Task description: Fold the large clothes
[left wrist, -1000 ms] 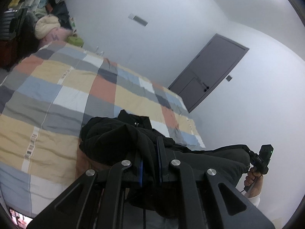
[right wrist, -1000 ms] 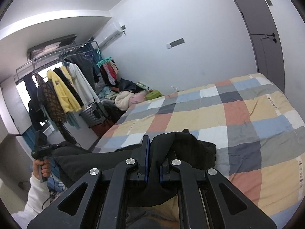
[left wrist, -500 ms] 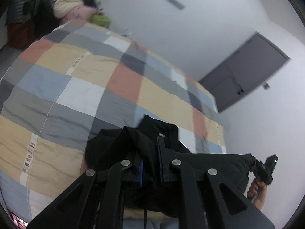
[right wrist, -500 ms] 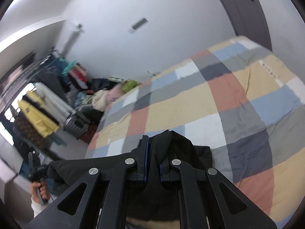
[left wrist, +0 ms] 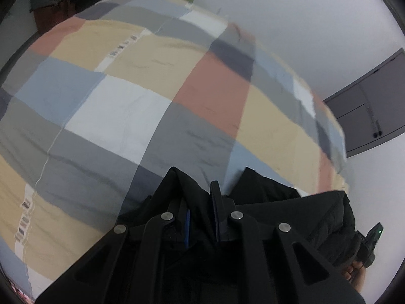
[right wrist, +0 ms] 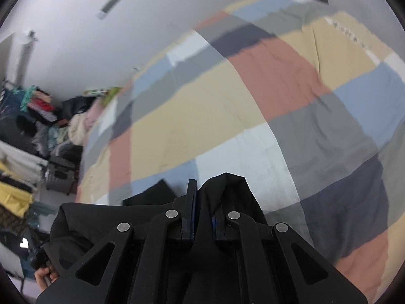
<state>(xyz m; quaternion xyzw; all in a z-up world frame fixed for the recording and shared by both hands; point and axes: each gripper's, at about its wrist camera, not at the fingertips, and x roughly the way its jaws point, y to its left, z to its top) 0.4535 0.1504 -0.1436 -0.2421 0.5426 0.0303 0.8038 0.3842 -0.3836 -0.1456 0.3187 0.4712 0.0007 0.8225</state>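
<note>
A black jacket (left wrist: 291,210) hangs stretched between my two grippers, low over a bed with a patchwork quilt (left wrist: 126,106). The left gripper (left wrist: 200,197) has a fold of the jacket between its fingers; its jaws are opening slightly and the cloth still fills the gap. In the right wrist view, the right gripper (right wrist: 205,195) is shut on another bunched edge of the jacket (right wrist: 101,223), above the quilt (right wrist: 227,101). Each view shows the other gripper at the jacket's far end, in the person's hand (right wrist: 44,276). The lower part of the jacket is hidden under the grippers.
A grey door (left wrist: 374,106) stands in the white wall beyond the bed's far corner. Piled clothes (right wrist: 76,124), a grey suitcase (right wrist: 59,177) and a rack of hanging clothes (right wrist: 15,190) crowd the floor beside the bed.
Both grippers have come down and forward over the bed with the jacket. The views tilt lower, and the quilt now fills most of each.
</note>
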